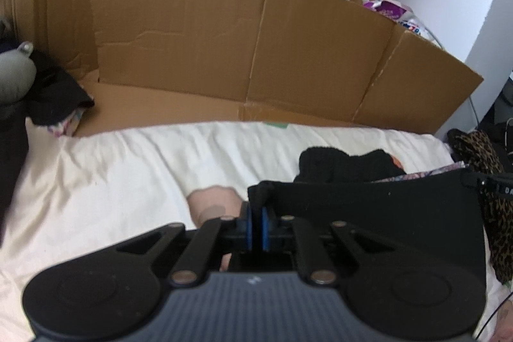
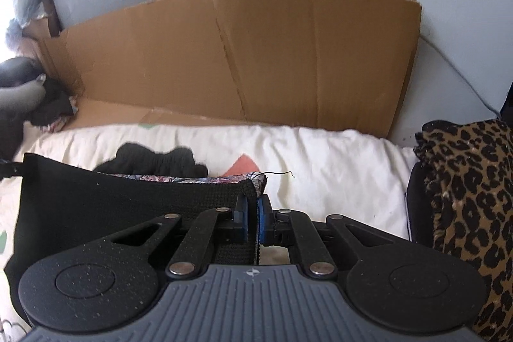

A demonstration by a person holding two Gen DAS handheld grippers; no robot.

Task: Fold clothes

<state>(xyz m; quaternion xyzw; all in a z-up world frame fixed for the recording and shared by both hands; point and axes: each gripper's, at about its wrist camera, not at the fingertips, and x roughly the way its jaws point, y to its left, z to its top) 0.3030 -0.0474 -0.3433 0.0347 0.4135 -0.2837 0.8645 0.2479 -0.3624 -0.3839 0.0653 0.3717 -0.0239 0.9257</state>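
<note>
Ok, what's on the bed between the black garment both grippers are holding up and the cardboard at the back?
A crumpled black knit item lies just behind the held black garment; beyond it, bare cream sheet up to the cardboard. Both wrist views show it.

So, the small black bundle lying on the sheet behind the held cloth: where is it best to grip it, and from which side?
Probably at a raised hump of the black bundle, coming from above. It lies crumpled on the sheet with no clear edge or corner showing, so a top pinch looks safest. Both the left gripper and the right gripper are shut on the black cloth.
</note>
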